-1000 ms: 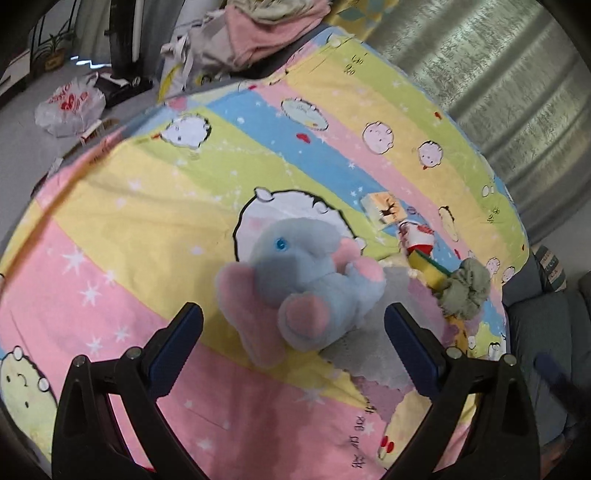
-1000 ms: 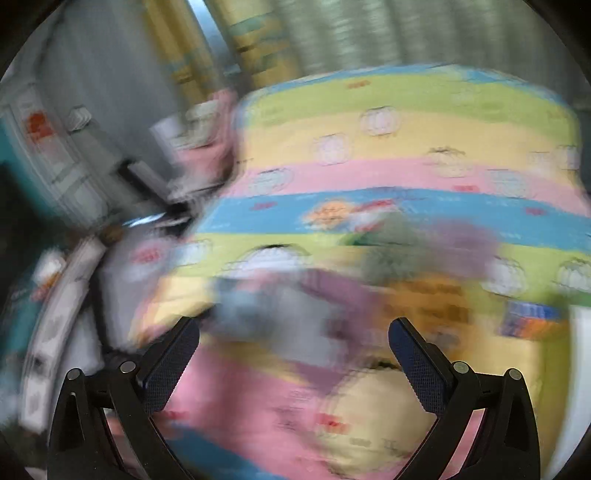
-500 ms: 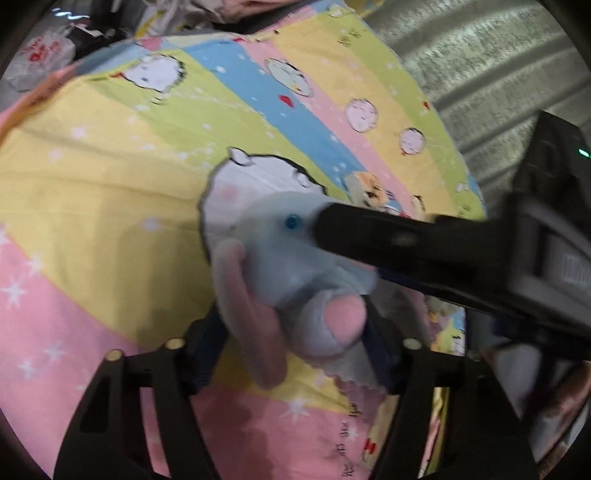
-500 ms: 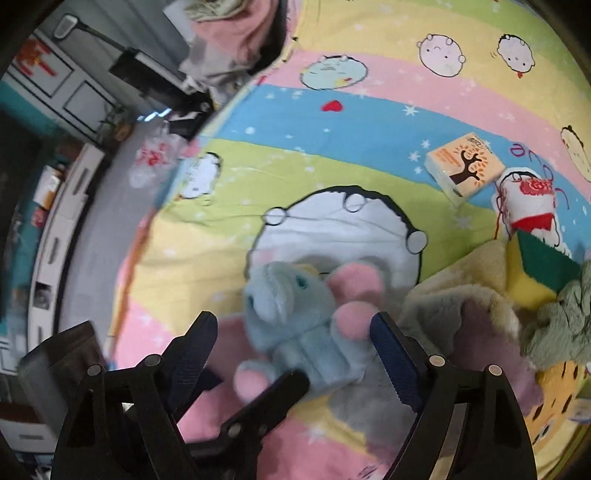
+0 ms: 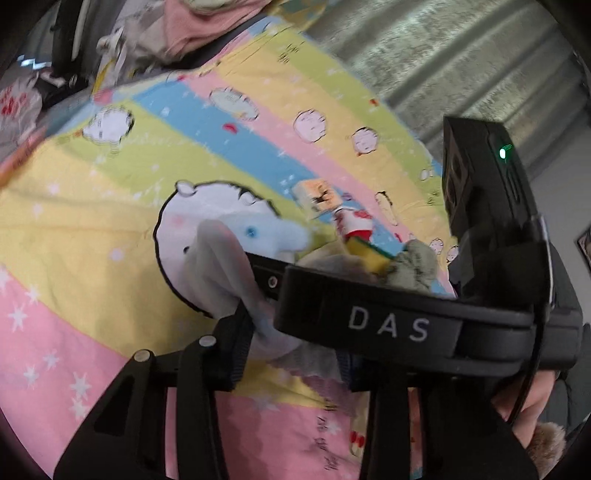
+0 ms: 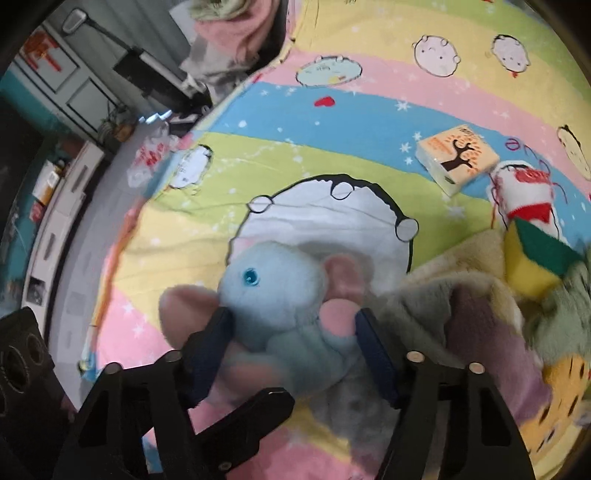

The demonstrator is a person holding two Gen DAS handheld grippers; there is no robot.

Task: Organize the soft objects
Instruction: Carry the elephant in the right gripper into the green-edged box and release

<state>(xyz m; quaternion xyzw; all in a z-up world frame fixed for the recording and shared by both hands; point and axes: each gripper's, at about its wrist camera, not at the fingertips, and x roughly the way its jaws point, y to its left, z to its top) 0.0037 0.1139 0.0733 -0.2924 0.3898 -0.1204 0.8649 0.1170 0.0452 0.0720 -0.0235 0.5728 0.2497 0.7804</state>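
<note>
A pale blue plush elephant (image 6: 280, 291) with pink ears lies on the striped cartoon bedspread (image 6: 332, 110). My right gripper (image 6: 295, 332) is shut on its body, pads pressing both sides. My left gripper (image 5: 291, 343) is also shut on the elephant (image 5: 236, 269), gripping its lower part; the right gripper's black body crosses over it in the left wrist view. A fluffy blanket (image 6: 454, 306), a yellow-green sponge (image 6: 532, 262), a grey-green cloth (image 6: 565, 314) and a red-white sock (image 6: 524, 192) lie to the right.
A small tissue pack (image 6: 456, 158) lies on the blue stripe. Pink and grey clothes (image 6: 236, 33) are piled at the bed's far end. The floor and white furniture (image 6: 62, 206) are to the left of the bed. A curtain (image 5: 443, 55) hangs behind.
Both grippers have closed in on the elephant from open. The right gripper swung in over the left one and now squeezes the toy's body.
</note>
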